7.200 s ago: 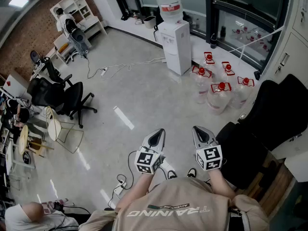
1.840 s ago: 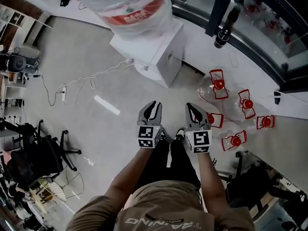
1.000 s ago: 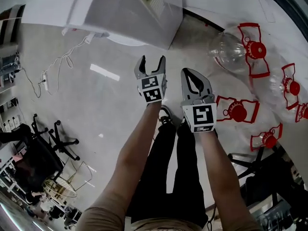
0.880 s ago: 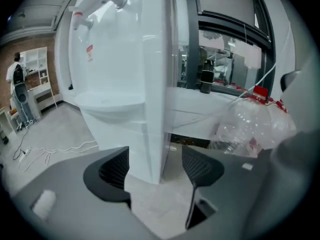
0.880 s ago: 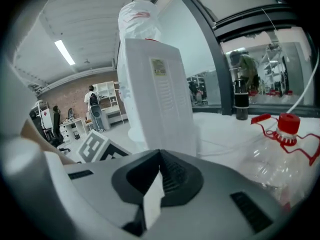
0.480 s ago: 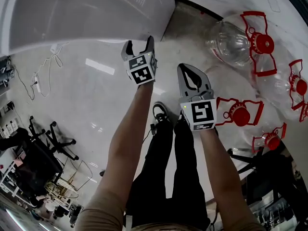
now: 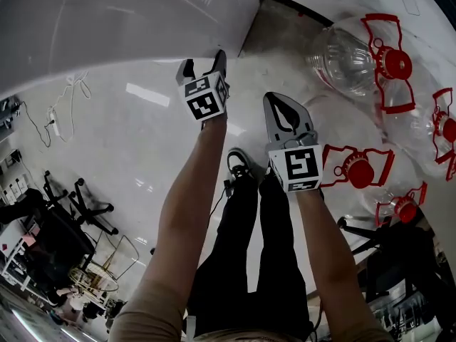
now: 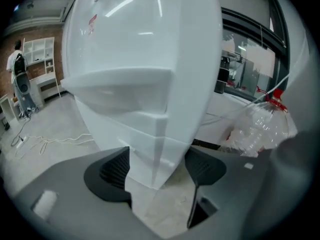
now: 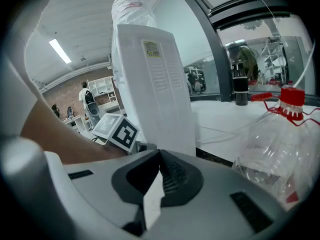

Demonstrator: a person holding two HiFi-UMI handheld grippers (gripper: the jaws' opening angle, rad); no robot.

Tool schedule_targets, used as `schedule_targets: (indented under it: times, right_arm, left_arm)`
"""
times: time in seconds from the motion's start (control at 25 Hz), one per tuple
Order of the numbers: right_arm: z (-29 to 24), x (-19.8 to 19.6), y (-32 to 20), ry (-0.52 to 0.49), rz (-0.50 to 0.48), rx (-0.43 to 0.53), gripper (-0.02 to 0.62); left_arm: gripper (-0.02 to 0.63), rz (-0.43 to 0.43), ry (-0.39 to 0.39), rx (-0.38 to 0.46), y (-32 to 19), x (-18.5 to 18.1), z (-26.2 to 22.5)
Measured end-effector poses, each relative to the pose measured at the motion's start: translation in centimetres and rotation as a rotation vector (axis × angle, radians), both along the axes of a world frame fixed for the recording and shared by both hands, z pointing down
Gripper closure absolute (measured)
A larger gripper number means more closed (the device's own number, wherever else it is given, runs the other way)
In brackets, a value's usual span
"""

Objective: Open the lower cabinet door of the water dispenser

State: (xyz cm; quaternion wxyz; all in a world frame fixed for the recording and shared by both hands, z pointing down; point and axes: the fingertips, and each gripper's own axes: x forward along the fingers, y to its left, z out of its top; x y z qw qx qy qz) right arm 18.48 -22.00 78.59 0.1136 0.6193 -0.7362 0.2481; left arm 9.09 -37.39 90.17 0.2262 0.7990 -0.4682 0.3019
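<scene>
White water dispenser [image 7: 128, 27], one, smooth-sided, bottom corner between left tool [image 7: 203, 61] jaws, wide and just been opening, right tool [image 7: 276, 102] pinched closed, empty, four clear red-capped bottles [image 7: 356, 55] on floor [image 7: 142, 141].

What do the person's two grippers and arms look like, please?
The left gripper and right gripper are grey with dark ribbed pads, each carrying a white cube with black square markers. The forearms are bare below short tan sleeves.

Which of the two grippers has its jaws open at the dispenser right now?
The left gripper: its jaws have just been opening and stand apart, with the bottom corner of the water dispenser between them. The right gripper is shut and sits further back.
</scene>
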Motion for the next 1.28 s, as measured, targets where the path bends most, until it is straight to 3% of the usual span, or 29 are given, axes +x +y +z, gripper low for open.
schedule_targets:
  times: [0.16,0.64,0.76,0.92,1.28]
  right_arm:
    - [0.0,0.4,0.1,0.003,0.005,-0.009,0.586]
    - [-0.6,0.6,0.1,0.029,-0.024,-0.003,0.586]
    - [-0.4,0.7,0.4,0.031,-0.03,-0.01,0.586]
    - [-0.2,0.5,0.6,0.029,-0.033,-0.019,0.586]
    - [-1.3,-2.1,0.8,0.031,-0.089,-0.01,0.586]
  left_arm:
    - [0.253,-0.064,0.032,-0.054,0.4,-0.2,0.2]
    - [0.236,-0.062,0.018,-0.1,0.7,-0.8,0.3]
    - [0.238,-0.068,0.015,-0.087,1.4,-1.8,0.4]
    - [0.238,-0.015,-0.019,-0.074,2.2,-3.0,0.4]
    - [0.251,-0.044,-0.006,-0.141,4.9,-7.3,1.1]
